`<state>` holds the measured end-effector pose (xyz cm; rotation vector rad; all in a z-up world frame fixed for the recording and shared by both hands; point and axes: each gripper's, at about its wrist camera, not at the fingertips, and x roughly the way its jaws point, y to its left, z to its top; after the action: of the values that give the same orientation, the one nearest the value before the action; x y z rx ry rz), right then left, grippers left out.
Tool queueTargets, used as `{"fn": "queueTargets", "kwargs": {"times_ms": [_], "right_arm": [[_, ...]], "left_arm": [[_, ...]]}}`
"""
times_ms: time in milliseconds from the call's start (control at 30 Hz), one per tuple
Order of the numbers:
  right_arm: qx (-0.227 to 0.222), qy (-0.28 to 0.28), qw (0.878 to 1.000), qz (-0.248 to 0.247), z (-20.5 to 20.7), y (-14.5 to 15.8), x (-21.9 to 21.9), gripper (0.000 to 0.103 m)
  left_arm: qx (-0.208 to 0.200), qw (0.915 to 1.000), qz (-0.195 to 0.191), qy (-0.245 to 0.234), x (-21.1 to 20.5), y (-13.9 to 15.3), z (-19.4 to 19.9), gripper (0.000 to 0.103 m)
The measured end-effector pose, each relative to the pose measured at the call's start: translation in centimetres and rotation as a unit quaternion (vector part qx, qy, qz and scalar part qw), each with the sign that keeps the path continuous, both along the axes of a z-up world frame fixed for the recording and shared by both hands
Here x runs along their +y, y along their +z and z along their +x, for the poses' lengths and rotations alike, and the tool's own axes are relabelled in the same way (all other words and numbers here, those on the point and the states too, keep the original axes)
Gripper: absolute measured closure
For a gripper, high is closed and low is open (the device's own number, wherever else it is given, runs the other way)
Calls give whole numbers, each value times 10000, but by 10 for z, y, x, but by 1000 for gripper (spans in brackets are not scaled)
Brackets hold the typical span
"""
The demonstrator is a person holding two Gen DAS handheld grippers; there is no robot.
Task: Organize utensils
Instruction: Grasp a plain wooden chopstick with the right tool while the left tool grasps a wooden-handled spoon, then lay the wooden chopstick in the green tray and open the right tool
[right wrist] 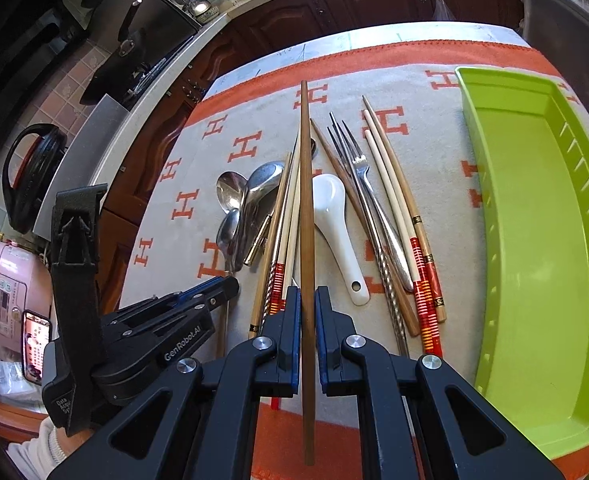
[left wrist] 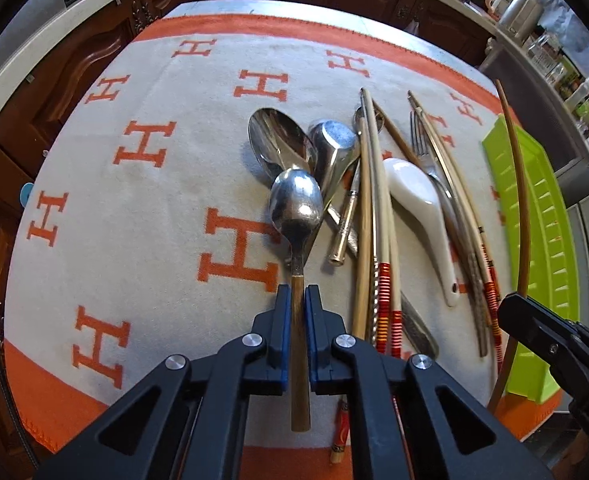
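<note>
- White cloth with orange H marks; dark wooden cabinets behind.
- Green tray at 3 o'clock of utensil pile.
- Left gripper clamped on steel spoon, wooden handle.
- Right gripper clamped on brown chopstick.

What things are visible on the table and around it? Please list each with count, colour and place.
green tray: one, lime green, right side of the cloth, nothing in it
cloth: one, grey with orange H letters and orange border, covers the table
metal spoons: three, silver, left of the pile; one with a wooden handle is held
white spoon: one, ceramic, middle of the pile
fork: one, silver, right of the white spoon
chopsticks: several, pale and brown, across the pile; one dark brown chopstick is held
pink cooker: one, far left
left gripper: black, blue pads, grips the spoon
right gripper: black, grips the chopstick
</note>
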<state>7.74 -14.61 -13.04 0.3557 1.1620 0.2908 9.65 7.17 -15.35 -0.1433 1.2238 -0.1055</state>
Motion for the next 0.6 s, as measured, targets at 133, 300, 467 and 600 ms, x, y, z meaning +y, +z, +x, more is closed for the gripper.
{"fn": "queueTargets", "kwargs": {"times_ms": [133,300,467,600], "right_arm": [[-94,-142,9998,44,-13,9,-16,96],[-197,-462,9987,-87,-26,16,-44,96],[-190,-996,9942,-368,-33,18,-87,96],[-117,-1324,9885,-717,-30,17,-121,96]], "left_arm": [[-243,9995,-206,19,5,18,-12,99],[-485,9981,-372,11,7,36,-21,99],[-449,9983,-376,-27,4,35,-21,99],[-174,9987,-473,-87,5,19,-16,99]]}}
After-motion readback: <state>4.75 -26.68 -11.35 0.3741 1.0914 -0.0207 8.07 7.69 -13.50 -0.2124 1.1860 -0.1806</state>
